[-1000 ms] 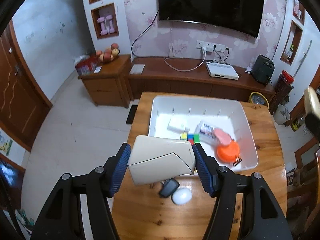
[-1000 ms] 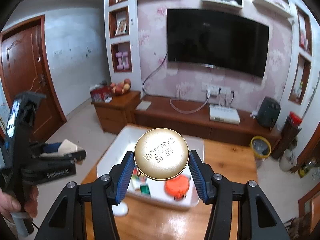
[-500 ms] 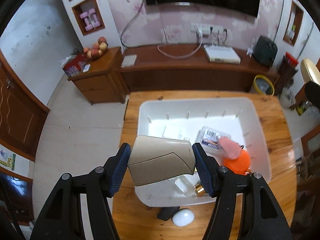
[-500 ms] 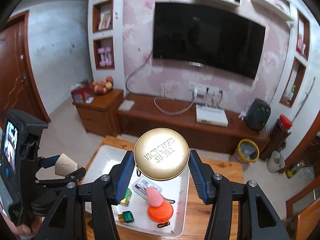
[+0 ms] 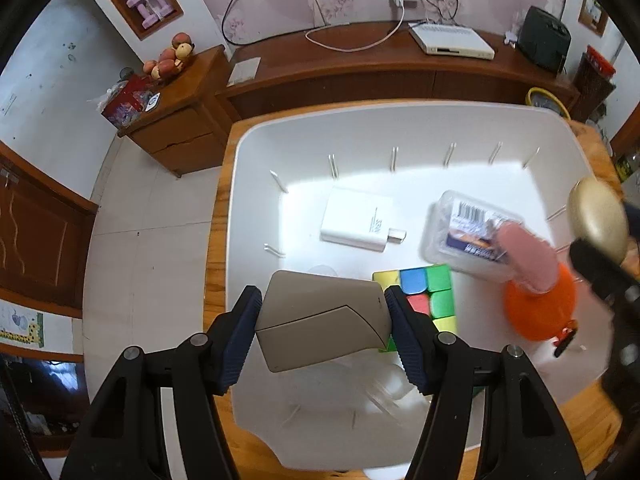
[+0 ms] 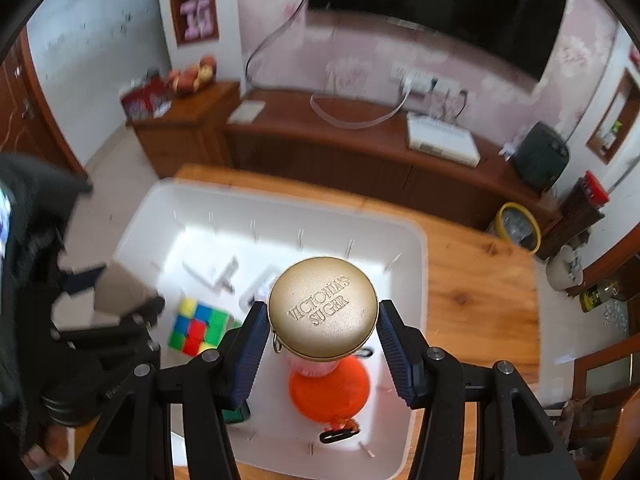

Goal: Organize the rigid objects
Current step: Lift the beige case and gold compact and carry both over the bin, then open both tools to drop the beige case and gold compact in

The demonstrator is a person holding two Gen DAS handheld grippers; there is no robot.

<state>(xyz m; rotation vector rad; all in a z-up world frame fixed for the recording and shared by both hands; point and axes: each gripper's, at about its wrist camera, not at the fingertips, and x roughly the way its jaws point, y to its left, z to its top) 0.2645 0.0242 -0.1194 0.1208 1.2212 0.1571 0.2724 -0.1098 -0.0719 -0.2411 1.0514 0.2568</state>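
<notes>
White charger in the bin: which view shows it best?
The left wrist view: the charger lies sharp and whole on the floor of the bin, its plug showing. In the right wrist view it is blurred and small, behind the gold tin.

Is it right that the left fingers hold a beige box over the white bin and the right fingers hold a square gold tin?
Not quite: the gold tin is round, as the right wrist view shows. The beige box over the white bin is right.
</notes>
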